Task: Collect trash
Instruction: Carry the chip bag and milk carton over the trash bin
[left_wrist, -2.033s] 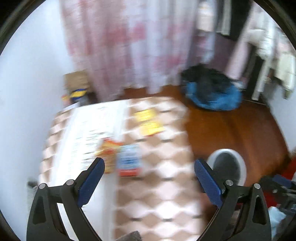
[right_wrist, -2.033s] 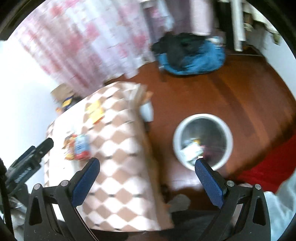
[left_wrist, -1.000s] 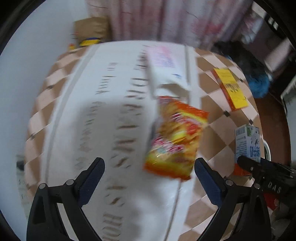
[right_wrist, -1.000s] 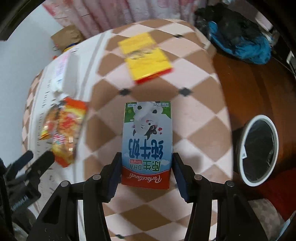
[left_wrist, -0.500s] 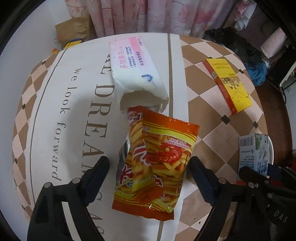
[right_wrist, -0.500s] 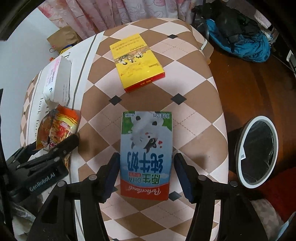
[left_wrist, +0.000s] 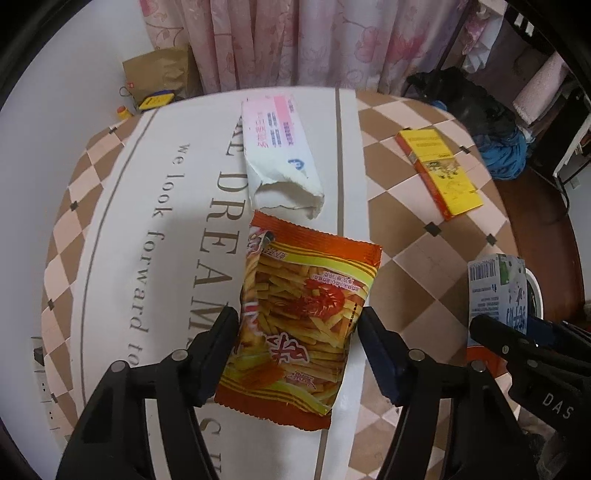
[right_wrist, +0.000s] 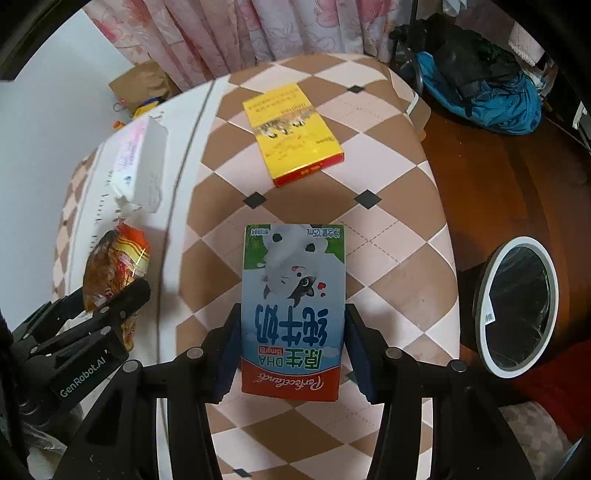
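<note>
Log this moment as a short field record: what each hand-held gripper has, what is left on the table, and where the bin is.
left hand-held gripper: shut on the orange snack bag
right hand-held gripper: shut on the milk carton
left on table: torn white tissue pack, yellow box
table cover: checked cloth with a white lettered runner
bin: white-rimmed trash can on the floor beside the table, black liner

Glossy foil-like snack bag (left_wrist: 299, 314); smooth printed-card milk carton (right_wrist: 293, 314); torn matt paper pack (left_wrist: 280, 155); checked cloth table cover (right_wrist: 388, 221); polished wooden floor (right_wrist: 517, 177).
</note>
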